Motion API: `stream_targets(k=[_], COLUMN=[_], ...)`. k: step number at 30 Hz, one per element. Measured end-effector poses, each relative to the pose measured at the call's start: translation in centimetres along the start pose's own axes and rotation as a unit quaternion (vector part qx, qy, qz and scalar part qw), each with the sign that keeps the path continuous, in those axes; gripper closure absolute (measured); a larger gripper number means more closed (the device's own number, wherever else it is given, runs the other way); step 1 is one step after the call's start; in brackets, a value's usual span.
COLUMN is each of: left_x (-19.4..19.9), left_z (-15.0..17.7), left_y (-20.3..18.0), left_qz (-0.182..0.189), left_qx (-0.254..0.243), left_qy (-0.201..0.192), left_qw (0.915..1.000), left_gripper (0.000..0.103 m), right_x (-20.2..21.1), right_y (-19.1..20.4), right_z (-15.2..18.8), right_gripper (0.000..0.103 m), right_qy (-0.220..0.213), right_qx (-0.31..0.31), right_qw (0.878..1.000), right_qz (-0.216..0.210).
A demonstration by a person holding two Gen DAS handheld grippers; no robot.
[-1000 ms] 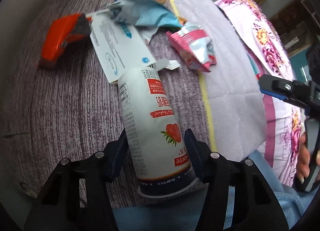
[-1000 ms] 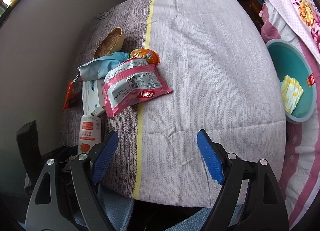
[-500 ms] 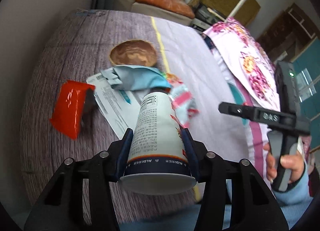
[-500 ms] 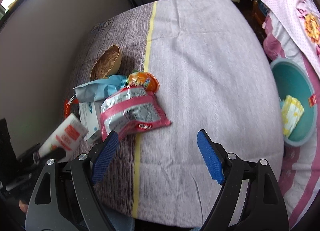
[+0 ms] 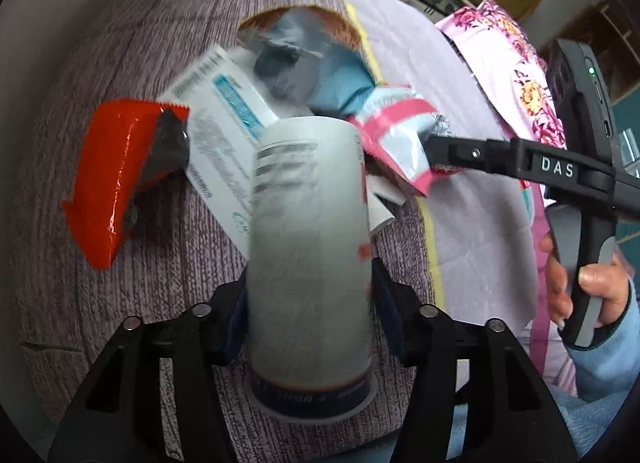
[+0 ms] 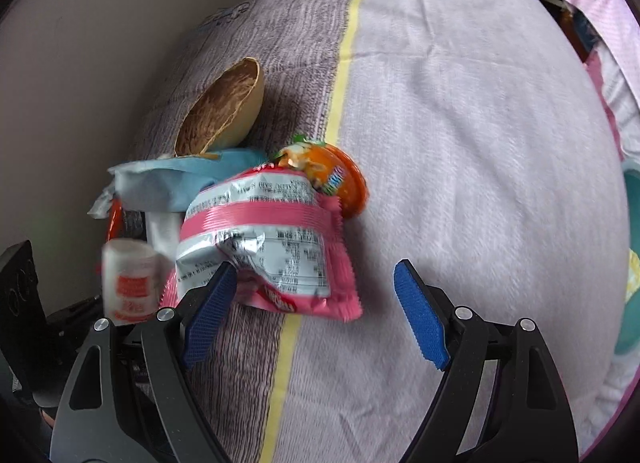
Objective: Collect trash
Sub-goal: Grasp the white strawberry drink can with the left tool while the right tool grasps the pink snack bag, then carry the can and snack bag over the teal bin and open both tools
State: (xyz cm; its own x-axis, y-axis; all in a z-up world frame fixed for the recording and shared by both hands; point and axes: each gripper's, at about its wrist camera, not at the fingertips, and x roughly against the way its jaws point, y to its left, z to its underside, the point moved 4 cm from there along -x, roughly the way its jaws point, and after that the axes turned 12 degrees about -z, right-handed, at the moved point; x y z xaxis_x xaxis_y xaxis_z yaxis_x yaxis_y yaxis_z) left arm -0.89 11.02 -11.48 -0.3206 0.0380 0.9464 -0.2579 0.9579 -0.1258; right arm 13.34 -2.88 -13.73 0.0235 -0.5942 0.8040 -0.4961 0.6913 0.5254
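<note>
Your left gripper (image 5: pixel 308 295) is gripping a tall white paper cup (image 5: pixel 308 247), its pads pressing the cup's sides near the dark band at the rim, though the jaws are opening at this moment with the cup between them. The cup is tilting away from you above the striped purple-grey cloth (image 5: pixel 100 283) (its print is too blurred to read). Beyond it the trash is lying in a heap: a red foil wrapper (image 5: pixel 116 179) to the left, a white printed carton (image 5: pixel 224 135) beside it, a light-blue bag (image 5: pixel 320 75) further back, and a pink-and-silver snack bag (image 6: pixel 268 247) to the right. Your right gripper (image 6: pixel 312 303) is standing wide with nothing clamped; its left blue pad (image 6: pixel 208 311) is sitting at the near edge of the pink-and-silver snack bag, while the right pad (image 6: pixel 420 315) is hanging over bare pale cloth, well apart from it. In the left view, one finger of that tool is reaching over the snack bag. An orange lid (image 6: pixel 336 179) is lying just behind the bag, and a brown bowl (image 6: pixel 224 111) is leaning further back. Your right hand (image 5: pixel 588 287) is wrapping the grey handle.
</note>
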Motion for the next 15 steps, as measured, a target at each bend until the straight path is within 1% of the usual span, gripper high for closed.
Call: stream_targets(k=[1,2,3,4,5,6,7,8,11,15], left_x=[-0.2,-0.4,-0.4,-0.5,-0.4,-0.2,0.0,0.3,1.7,3.5], left_z=[0.1,0.1,0.2,0.2,0.2,0.1,0.1,0.1,0.1,-0.1], left_y=[0.0,-0.1,-0.1,0.0,0.1,0.3,0.5,0.7,0.8,0.3], left_qz=[-0.001,-0.001,-0.001,0.000,0.001,-0.001,-0.001,-0.001,0.000,0.009], left_qx=[0.000,0.000,0.003,0.007,0.011,0.017,0.019,0.022,0.023,0.020], left_qy=[0.003,0.005,0.005,0.004,0.004,0.002,0.001,-0.002,-0.015,-0.032], left_qw=[1.0000,1.0000,1.0000,1.0000,0.9999,0.9998,0.9998,0.9998,0.9996,0.9992], left_gripper=[0.044,0.044,0.044,0.044,0.045,0.049,0.052,0.052,0.052,0.052], right_x=[-0.2,-0.4,-0.6,-0.8,-0.7,-0.7,-0.4,-0.1,1.7,3.8], right_y=[0.0,0.1,0.3,0.3,0.2,0.2,0.3,0.4,0.5,0.1], right_z=[0.1,0.2,0.4,0.5,0.6,0.6,0.8,1.0,1.7,2.3], right_gripper=[0.026,0.031,0.041,0.066,0.073,0.076,0.082,0.087,0.090,0.090], right_qy=[0.002,0.003,0.004,0.007,0.004,0.001,-0.003,-0.006,-0.018,-0.033], right_qx=[0.000,0.004,0.011,0.012,0.009,0.007,0.007,0.006,0.006,-0.004], right_qw=[1.000,1.000,1.000,1.000,1.000,1.000,1.000,1.000,1.000,0.999], right_qz=[-0.005,-0.011,-0.012,-0.012,-0.015,-0.017,-0.020,-0.022,-0.011,-0.007])
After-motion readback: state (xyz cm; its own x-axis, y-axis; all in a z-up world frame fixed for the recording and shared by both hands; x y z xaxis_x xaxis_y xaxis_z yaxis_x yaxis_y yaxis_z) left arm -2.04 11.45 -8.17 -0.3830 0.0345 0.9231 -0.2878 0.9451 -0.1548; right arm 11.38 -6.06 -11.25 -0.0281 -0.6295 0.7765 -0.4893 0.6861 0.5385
